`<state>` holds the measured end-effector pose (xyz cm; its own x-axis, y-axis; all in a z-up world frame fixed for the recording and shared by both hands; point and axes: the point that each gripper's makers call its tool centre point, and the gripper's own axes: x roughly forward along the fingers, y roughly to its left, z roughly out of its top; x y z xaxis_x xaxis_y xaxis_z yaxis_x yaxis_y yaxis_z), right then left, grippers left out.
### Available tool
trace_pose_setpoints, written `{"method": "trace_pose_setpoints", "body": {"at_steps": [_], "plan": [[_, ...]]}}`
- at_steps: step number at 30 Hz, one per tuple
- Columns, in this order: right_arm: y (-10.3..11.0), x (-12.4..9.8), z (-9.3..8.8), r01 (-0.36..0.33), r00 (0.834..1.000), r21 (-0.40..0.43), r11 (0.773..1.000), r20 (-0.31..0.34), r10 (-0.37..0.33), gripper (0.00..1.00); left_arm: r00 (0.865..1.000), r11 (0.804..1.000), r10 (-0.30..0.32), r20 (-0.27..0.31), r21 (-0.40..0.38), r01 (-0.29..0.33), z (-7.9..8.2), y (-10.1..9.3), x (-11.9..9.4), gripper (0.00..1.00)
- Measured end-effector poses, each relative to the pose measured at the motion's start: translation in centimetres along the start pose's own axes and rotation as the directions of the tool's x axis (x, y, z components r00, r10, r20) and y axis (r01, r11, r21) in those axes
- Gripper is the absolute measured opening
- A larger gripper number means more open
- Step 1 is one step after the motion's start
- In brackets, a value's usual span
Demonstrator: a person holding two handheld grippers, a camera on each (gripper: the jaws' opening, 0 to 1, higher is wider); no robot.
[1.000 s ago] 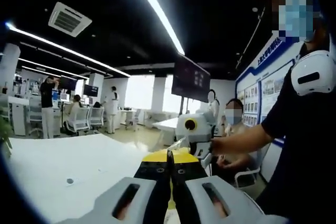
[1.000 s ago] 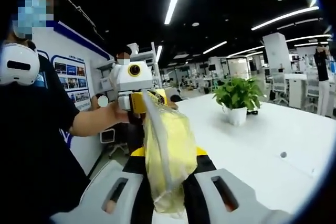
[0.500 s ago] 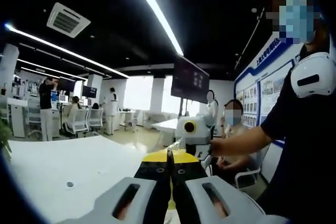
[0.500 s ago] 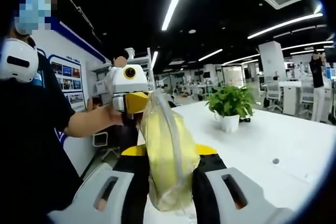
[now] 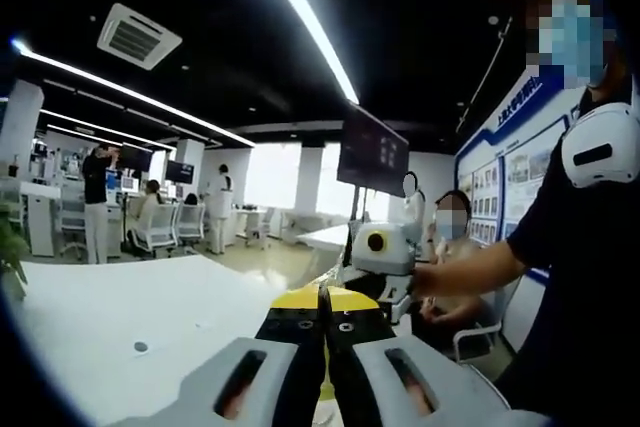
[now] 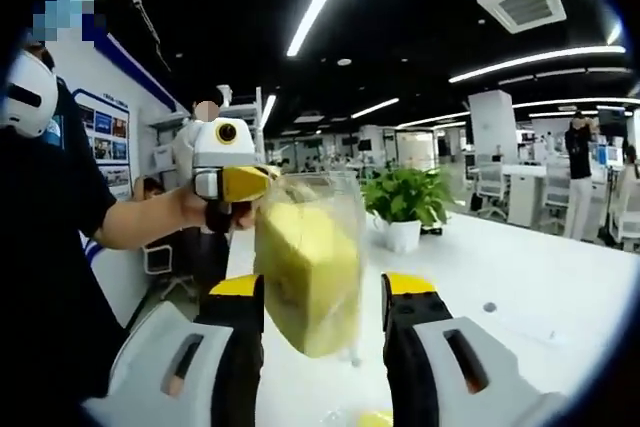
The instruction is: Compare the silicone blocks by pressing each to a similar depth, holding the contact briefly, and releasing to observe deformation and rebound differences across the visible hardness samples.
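We see a yellow silicone block in a clear plastic bag [image 6: 305,272] standing upright between the parted jaws of our right gripper [image 6: 322,292]. Our left gripper [image 6: 235,185] pinches the bag's top corner, jaws clenched. The block's long axis runs along the right jaws.

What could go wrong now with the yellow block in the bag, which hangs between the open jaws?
The right gripper stands open around the yellow block in its clear bag, so it gives no support. The bag appears to hang only from the left gripper, pinched at its top; it might slip and drop onto the white table. Any swinging may also make the next grasp miss.
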<state>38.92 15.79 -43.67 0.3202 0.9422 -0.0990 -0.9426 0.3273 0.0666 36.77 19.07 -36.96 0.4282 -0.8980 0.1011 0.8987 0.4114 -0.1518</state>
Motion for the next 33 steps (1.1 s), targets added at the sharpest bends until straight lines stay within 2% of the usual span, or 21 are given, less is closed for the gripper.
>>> {"method": "trace_pose_setpoints", "body": {"at_steps": [3, 6, 11, 17, 19, 25, 28, 31, 33], "plan": [[-0.9, -0.4, 0.0, 0.06, 0.998, -0.026, 0.998, 0.003, -0.06, 0.51, 1.0, 1.0, 0.012, 0.003, -0.006, -0.012, 0.0, 0.4, -0.3, 0.0], [-1.3, -0.8, -0.5, 0.099, 0.995, -0.07, 0.993, -0.018, -0.1, 0.5, 1.0, 1.0, 0.024, 0.007, -0.008, -0.024, 0.0, 0.8, -0.6, 0.0], [-1.4, -1.2, -1.3, 0.129, 0.991, -0.079, 0.989, -0.027, -0.131, 0.52, 0.999, 0.999, 0.038, 0.013, -0.016, -0.038, -0.1, 1.3, -1.0, 0.0], [-2.1, -2.4, -2.3, 0.209, 0.978, -0.075, 0.975, -0.011, -0.211, 0.53, 0.998, 0.998, 0.056, 0.014, -0.022, -0.056, -0.3, 2.0, -1.5, 0.0], [-2.4, -3.0, -2.3, 0.246, 0.969, -0.067, 0.967, 0.017, -0.245, 0.53, 0.998, 0.998, 0.064, 0.014, -0.026, -0.064, -0.4, 2.3, -1.7, 0.0], [-3.1, -5.1, -4.0, 0.322, 0.947, -0.035, 0.946, 0.017, -0.321, 0.52, 0.995, 0.994, 0.1, 0.016, -0.038, -0.099, -0.9, 3.4, -2.3, 0.0], [-3.6, -6.6, -4.5, 0.389, 0.921, -0.026, 0.921, 0.048, -0.387, 0.52, 0.993, 0.993, 0.114, 0.019, -0.043, -0.113, -1.1, 3.8, -2.5, 0.0], [-3.6, -7.7, -5.5, 0.422, 0.906, -0.026, 0.906, 0.052, -0.42, 0.52, 0.992, 0.992, 0.122, 0.021, -0.046, -0.121, -1.1, 4.1, -2.7, 0.0], [-3.5, -8.8, -7.1, 0.445, 0.895, 0.024, 0.895, 0.024, -0.445, 0.52, 0.991, 0.99, 0.129, 0.024, -0.051, -0.128, -1.2, 4.3, -2.9, 0.0]]}}
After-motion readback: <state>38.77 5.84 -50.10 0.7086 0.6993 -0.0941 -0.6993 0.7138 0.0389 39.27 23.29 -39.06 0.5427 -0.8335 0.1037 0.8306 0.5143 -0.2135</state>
